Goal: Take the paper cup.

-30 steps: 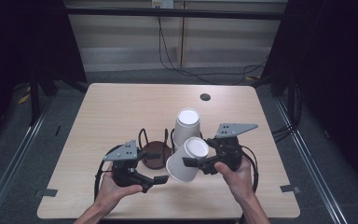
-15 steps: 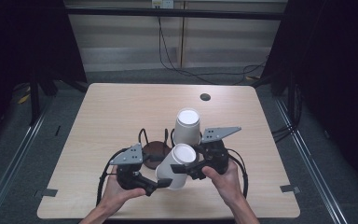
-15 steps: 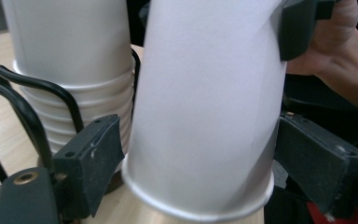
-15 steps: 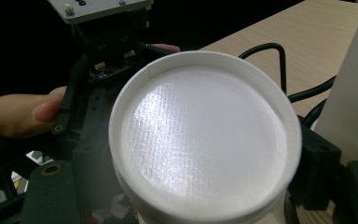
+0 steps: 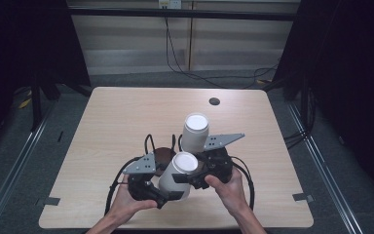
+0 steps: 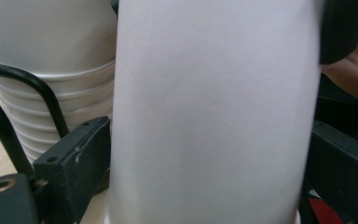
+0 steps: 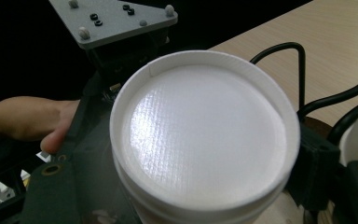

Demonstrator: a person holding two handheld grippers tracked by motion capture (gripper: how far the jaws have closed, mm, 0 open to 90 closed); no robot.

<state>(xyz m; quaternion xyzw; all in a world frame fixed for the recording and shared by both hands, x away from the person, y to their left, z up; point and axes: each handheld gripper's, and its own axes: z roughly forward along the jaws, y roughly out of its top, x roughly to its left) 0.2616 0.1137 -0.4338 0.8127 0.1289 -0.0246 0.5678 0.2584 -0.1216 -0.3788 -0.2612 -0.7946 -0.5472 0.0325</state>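
Observation:
A white paper cup (image 5: pixel 177 175), upside down and tilted, hangs over the table's front between both grippers. My right gripper (image 5: pixel 191 176) is shut on it from the right; the right gripper view looks onto the cup's base (image 7: pixel 205 130) between that gripper's (image 7: pixel 191 191) jaws. My left gripper (image 5: pixel 169 194) holds the cup lower down from the left. In the left gripper view the cup wall (image 6: pixel 214 116) fills the gap of my left gripper (image 6: pixel 209 158), and both jaws touch it. A stack of upturned white cups (image 5: pixel 195 131) (image 6: pixel 51 60) stands just behind.
A dark brown round disc (image 5: pixel 161 155) lies on the wooden table (image 5: pixel 126 117) behind the left gripper. A small black grommet (image 5: pixel 214 101) sits near the far edge. Black cables (image 5: pixel 148 144) loop beside the stack. The floor drops off on all sides.
The right gripper has carried the cup left and toward the front edge. The left gripper has come up to it, and its jaws now sit on the cup's sides.

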